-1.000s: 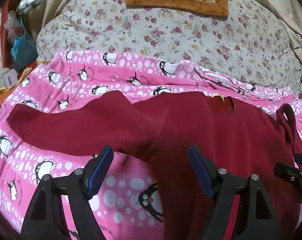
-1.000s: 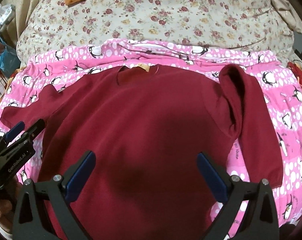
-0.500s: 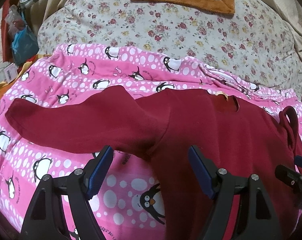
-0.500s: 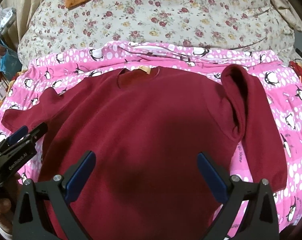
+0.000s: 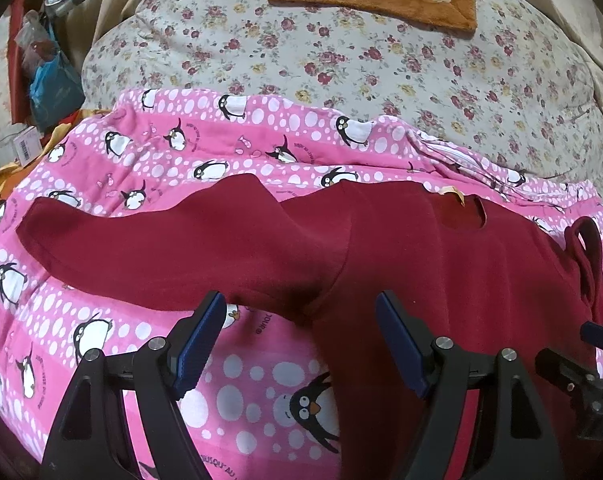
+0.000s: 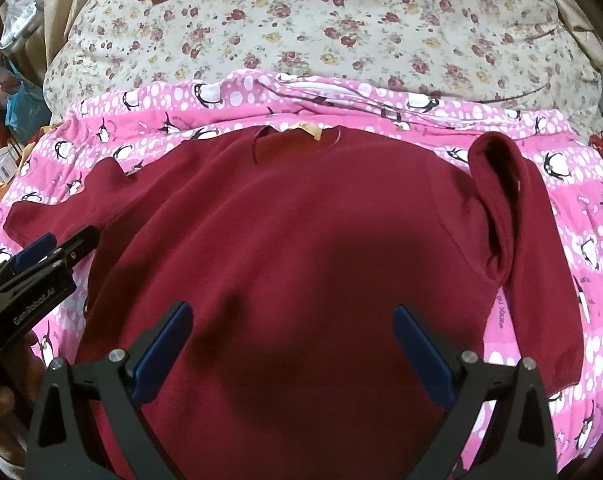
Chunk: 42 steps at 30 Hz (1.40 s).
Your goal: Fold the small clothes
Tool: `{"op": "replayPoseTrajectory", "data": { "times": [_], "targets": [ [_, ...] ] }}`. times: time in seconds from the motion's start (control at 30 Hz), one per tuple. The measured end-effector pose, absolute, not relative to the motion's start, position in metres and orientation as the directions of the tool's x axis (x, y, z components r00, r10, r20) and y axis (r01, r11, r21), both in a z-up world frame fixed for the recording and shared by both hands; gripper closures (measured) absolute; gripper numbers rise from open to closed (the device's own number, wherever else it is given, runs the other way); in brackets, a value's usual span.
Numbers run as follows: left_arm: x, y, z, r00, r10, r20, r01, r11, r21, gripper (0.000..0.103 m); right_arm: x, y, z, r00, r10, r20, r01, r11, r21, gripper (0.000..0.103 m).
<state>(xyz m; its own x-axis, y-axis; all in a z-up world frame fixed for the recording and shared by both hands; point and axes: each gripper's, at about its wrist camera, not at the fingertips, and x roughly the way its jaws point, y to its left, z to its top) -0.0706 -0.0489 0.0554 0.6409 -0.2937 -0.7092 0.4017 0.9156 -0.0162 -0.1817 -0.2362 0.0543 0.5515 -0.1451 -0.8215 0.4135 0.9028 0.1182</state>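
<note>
Spread flat on penguin blanket (image 6: pixel 581 184): maroon sweater (image 6: pixel 301 240), unfolded. Both tools, left (image 5: pixel 301 344) and right (image 6: pixel 293 344), released and empty, slightly nearer than a second ago; first fold apparently imminent.

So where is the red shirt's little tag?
The tag sits at the neckline at the far edge of the red shirt, top centre in the right wrist view, next to the pink penguin blanket.
</note>
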Motion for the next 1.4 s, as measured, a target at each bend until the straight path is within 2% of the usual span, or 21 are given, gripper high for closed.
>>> {"op": "replayPoseTrajectory", "data": {
  "times": [0.2, 0.47, 0.63, 0.87, 1.4],
  "targets": [
    [-0.07, -0.045, 0.057, 0.652, -0.287, -0.702, 0.387, 0.922, -0.016, 0.044, -0.184, -0.24, 0.051, 0.57, -0.083, -0.817, 0.426, 0.88, 0.209, 0.001],
    [-0.07, -0.046, 0.059, 0.661, -0.285, -0.694, 0.39, 0.921, -0.006, 0.044, -0.188, -0.241, 0.051, 0.61, -0.096, -0.787, 0.442, 0.865, 0.237, 0.001],
    [-0.069, -0.044, 0.058, 0.661, -0.28, -0.696, 0.382, 0.924, -0.009, 0.044, -0.185, -0.241, 0.05, 0.598, -0.097, -0.796, 0.436, 0.872, 0.221, 0.001],
    [-0.069, -0.044, 0.058, 0.663, -0.272, -0.698, 0.376, 0.927, -0.004, 0.044, -0.181, -0.23, 0.054, 0.582, -0.157, -0.798, 0.41, 0.904, 0.121, 0.001],
    [-0.066, -0.043, 0.055, 0.658, -0.263, -0.705, 0.367, 0.93, -0.005, 0.044, -0.175, -0.222, 0.055, 0.572, -0.17, -0.802, 0.388, 0.918, 0.082, 0.001]
  ]
}}
